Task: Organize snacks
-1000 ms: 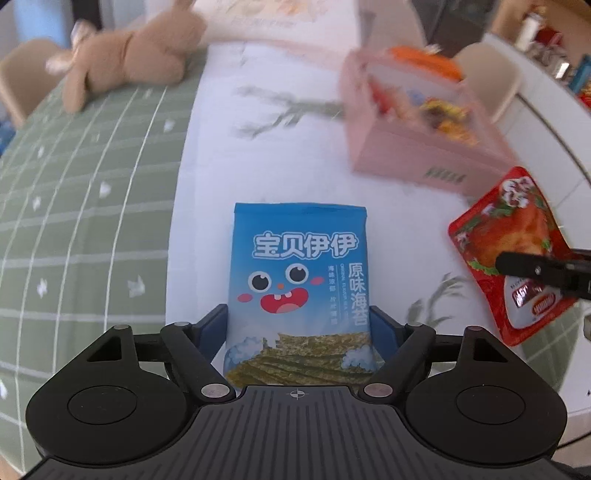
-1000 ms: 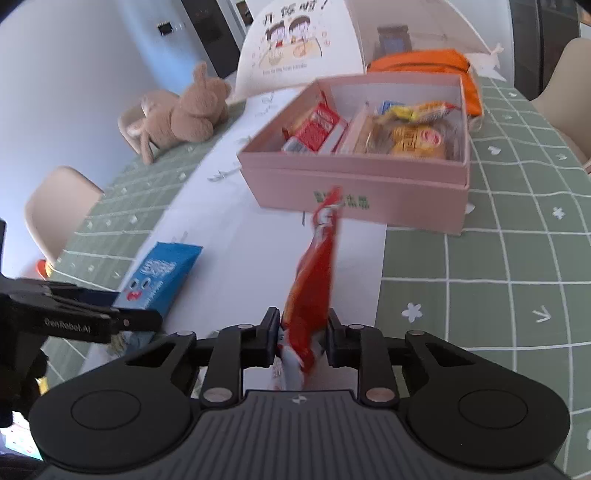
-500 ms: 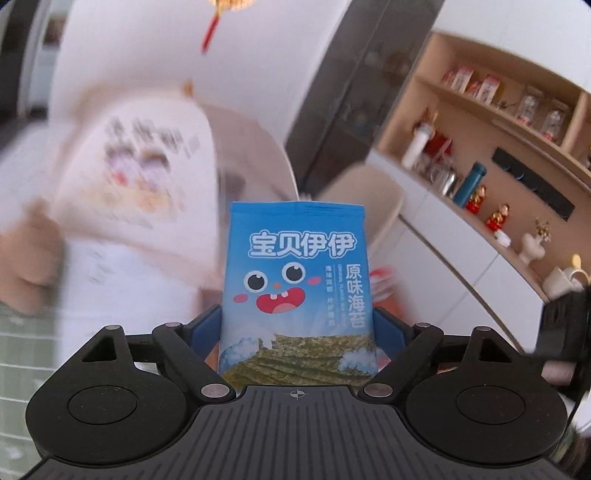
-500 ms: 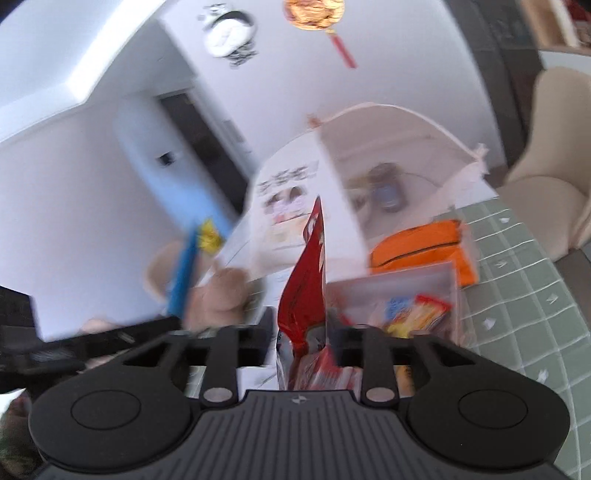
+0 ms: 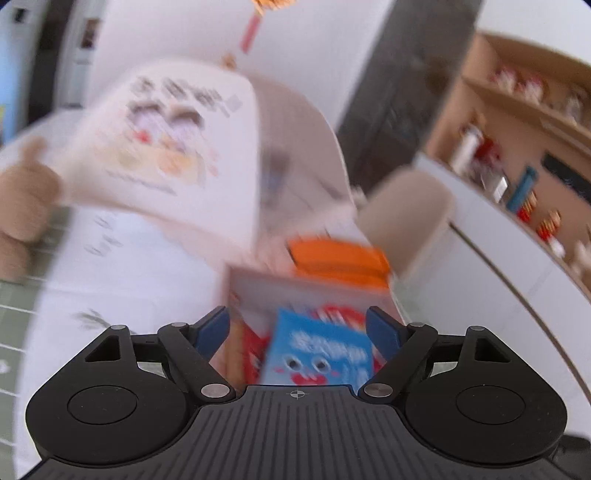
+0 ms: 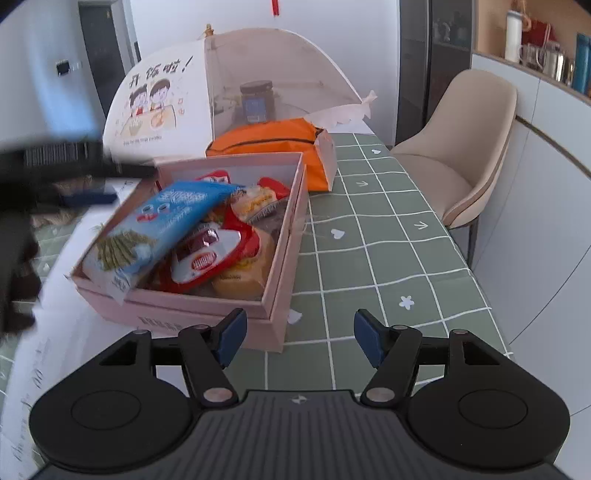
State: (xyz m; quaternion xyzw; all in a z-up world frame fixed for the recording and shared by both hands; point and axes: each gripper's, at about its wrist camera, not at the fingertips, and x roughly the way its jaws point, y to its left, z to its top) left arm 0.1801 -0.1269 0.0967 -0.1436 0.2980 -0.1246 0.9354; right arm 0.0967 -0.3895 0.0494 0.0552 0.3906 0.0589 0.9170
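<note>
Right gripper (image 6: pixel 297 338) fingers gaping wide, jaws just been opening, nothing between them. Left gripper (image 5: pixel 298 328) fingers spread too, closing slightly, pads clear of blue seaweed packet (image 6: pixel 159 227). Packet lying tilted in pink box (image 6: pixel 275 258), leaning over red pouch (image 6: pixel 212 254) and yellow snacks. Box sitting on table (image 6: pixel 388 258), orange bag (image 6: pixel 273 142) just behind, food cover (image 6: pixel 184 96) beyond.

White walls (image 6: pixel 332 22), daylight. Beige chair (image 6: pixel 461 158) at desk with green grid cloth (image 6: pixel 388 251). White cabinets (image 6: pixel 546 184) right, under wooden shelving (image 5: pixel 517 122) holding bottles.
</note>
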